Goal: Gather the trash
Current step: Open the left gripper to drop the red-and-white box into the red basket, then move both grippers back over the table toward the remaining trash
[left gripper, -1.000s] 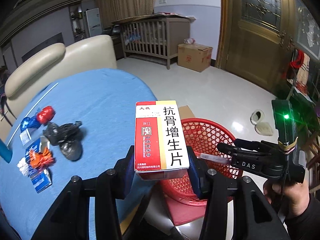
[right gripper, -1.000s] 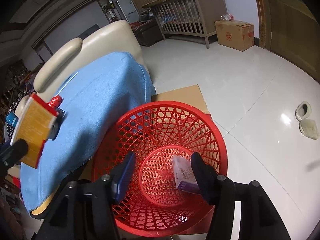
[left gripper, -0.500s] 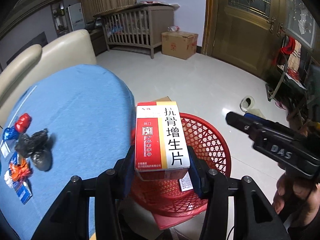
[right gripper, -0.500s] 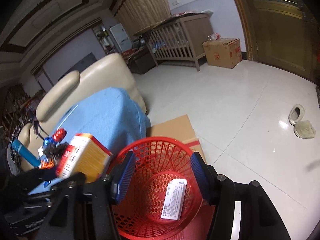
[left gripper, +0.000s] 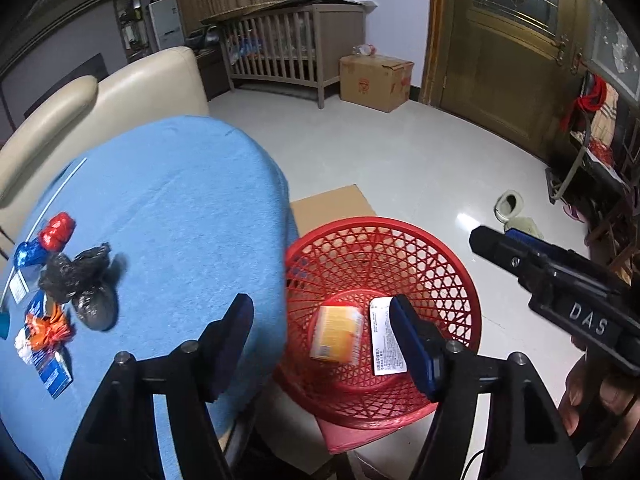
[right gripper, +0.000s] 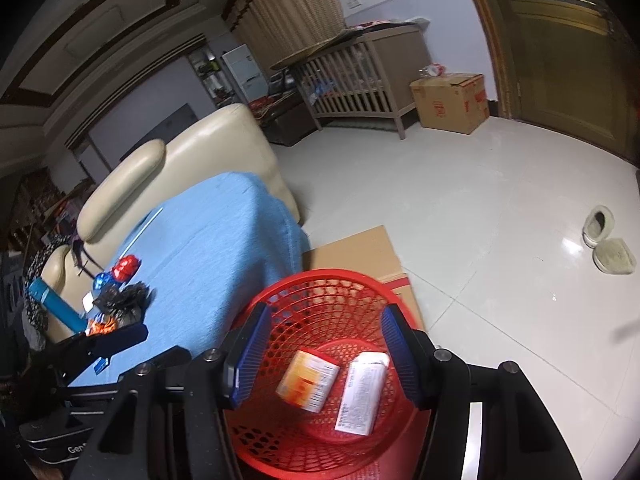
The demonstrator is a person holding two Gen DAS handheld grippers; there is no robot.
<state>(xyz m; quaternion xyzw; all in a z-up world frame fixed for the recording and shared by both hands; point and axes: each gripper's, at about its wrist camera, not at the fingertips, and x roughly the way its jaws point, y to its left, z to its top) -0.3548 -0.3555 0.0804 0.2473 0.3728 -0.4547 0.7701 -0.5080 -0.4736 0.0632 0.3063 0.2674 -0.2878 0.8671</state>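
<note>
My left gripper (left gripper: 320,308) hangs over the red mesh basket (left gripper: 380,224), its jaws opening with nothing between them. Inside the basket lie an orange-and-white medicine box (left gripper: 338,332) and a white box (left gripper: 386,336). My right gripper (right gripper: 326,314) stands open above the same basket (right gripper: 320,276), empty, with the orange box (right gripper: 308,380) and white box (right gripper: 362,392) below it. More trash sits on the blue-clothed table (left gripper: 180,200): a red foil ball (left gripper: 56,232), a blue foil ball (left gripper: 28,252), a black bag (left gripper: 76,280), an orange wrapper (left gripper: 46,328) and a blue-white packet (left gripper: 52,376).
A flat cardboard sheet (right gripper: 360,252) lies under the basket on the white tiled floor. A cream sofa (left gripper: 120,92) stands behind the table. A wooden crib (left gripper: 288,48), a cardboard box (left gripper: 376,80) and slippers (left gripper: 510,208) are farther off.
The left gripper has let go of the medicine box, which now lies in the basket, and its jaws stand wider. The right gripper has risen a little above the basket.
</note>
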